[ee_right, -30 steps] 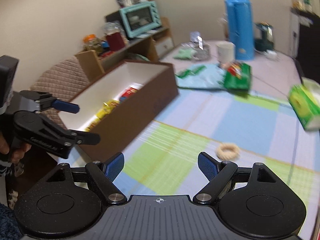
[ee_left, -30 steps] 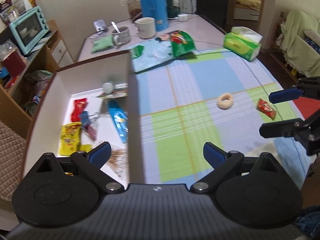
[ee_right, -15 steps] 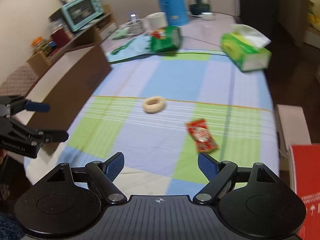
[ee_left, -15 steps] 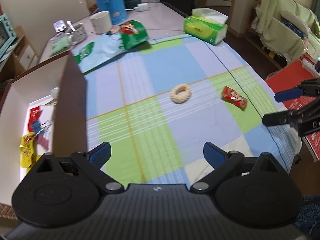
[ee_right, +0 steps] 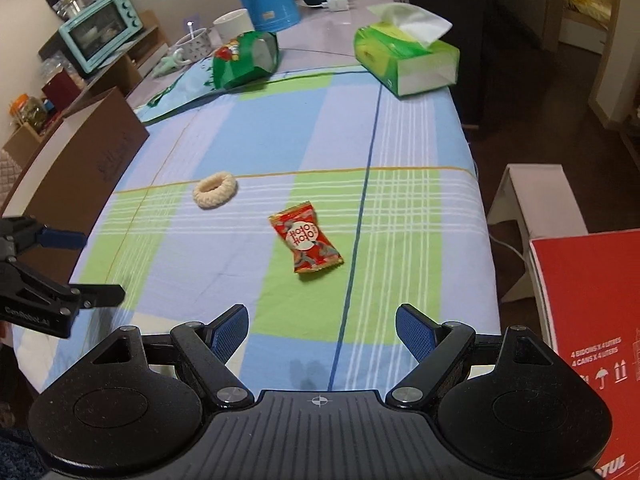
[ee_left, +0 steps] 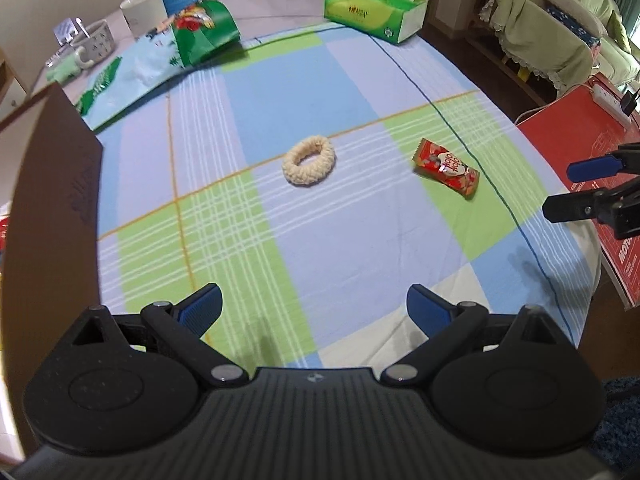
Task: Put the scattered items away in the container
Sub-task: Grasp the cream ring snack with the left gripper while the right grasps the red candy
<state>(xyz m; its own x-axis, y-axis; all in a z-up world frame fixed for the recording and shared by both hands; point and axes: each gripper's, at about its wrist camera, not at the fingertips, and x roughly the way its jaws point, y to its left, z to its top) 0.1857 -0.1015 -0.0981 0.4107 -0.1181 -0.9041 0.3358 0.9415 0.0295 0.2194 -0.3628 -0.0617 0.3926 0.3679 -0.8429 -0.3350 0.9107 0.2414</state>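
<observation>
I swung both claws off the box toward the desk. Left claw and right claw gape wide, empty. Ring and packet now lie ahead, apart, on the cloth.

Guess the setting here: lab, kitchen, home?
Most likely a lived-in home dining area: a checked tablecloth on the table, a mint toaster oven on a side shelf, a tissue box, and a covered sofa nearby.
</observation>
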